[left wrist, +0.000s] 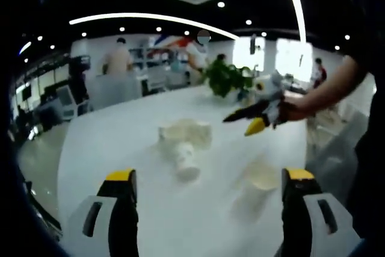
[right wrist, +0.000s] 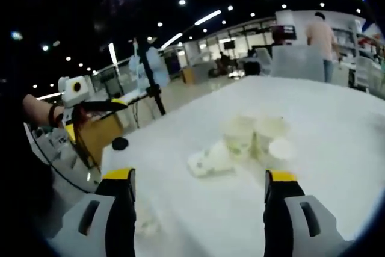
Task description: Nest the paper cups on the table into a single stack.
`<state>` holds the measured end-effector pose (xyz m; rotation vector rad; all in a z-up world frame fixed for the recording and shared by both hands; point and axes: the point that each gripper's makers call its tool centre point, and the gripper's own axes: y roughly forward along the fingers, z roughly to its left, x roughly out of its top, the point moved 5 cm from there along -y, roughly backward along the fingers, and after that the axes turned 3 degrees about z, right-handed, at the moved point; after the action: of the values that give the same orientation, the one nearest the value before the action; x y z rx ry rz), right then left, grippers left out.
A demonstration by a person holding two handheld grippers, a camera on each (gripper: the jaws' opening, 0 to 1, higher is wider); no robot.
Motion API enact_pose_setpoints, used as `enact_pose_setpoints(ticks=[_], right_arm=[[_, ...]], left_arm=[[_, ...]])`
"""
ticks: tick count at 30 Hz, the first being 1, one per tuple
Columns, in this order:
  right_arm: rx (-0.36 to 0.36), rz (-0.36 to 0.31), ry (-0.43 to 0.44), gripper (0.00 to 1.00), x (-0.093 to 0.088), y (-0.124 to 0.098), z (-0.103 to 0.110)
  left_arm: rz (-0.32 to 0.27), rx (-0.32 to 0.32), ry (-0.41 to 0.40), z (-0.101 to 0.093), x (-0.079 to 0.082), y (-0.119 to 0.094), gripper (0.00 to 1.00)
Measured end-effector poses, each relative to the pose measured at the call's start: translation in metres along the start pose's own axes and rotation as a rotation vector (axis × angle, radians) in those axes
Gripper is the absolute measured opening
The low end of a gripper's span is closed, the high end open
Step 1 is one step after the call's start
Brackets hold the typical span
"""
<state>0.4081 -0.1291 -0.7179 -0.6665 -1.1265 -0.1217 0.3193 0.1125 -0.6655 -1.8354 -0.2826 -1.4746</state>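
Several pale paper cups sit on the white table (left wrist: 120,142). In the left gripper view an upright cluster of cups (left wrist: 186,132) stands mid-table, one cup (left wrist: 187,164) lies on its side in front of it, and another cup (left wrist: 258,177) stands nearer, to the right. My left gripper (left wrist: 209,179) is open above the table, short of them, with nothing between its jaws. The right gripper (left wrist: 254,120) comes in from the right, held by a hand. In the right gripper view the cups (right wrist: 252,133) stand ahead beside a tipped cup (right wrist: 207,161). My right gripper (right wrist: 200,179) is open and empty.
A green plant (left wrist: 225,77) stands at the table's far end. People and office desks fill the background. In the right gripper view the left gripper (right wrist: 93,112) is off the table's left edge, near a tripod (right wrist: 153,91). Another blurred cup (right wrist: 145,224) sits close below.
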Motion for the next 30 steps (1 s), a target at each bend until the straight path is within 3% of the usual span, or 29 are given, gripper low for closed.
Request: enact_pose_setpoints(ticks=[9, 14, 25, 30], right_arm=[[0.077, 0.048, 0.003, 0.73, -0.009, 0.033, -0.012], [0.106, 0.096, -0.054, 0.72, -0.016, 0.049, -0.016], [0.131, 0.107, -0.085, 0.70, -0.012, 0.081, -0.019], [0.130, 0.087, -0.055, 0.70, -0.011, 0.089, -0.021]], left_arm=[[-0.012, -0.011, -0.012, -0.008, -0.002, -0.002, 0.99], [-0.004, -0.003, -0.023, -0.007, -0.004, -0.005, 0.99], [0.004, 0.006, -0.050, -0.018, 0.000, -0.006, 0.99], [0.019, 0.007, -0.060, -0.019, -0.003, -0.007, 0.99]])
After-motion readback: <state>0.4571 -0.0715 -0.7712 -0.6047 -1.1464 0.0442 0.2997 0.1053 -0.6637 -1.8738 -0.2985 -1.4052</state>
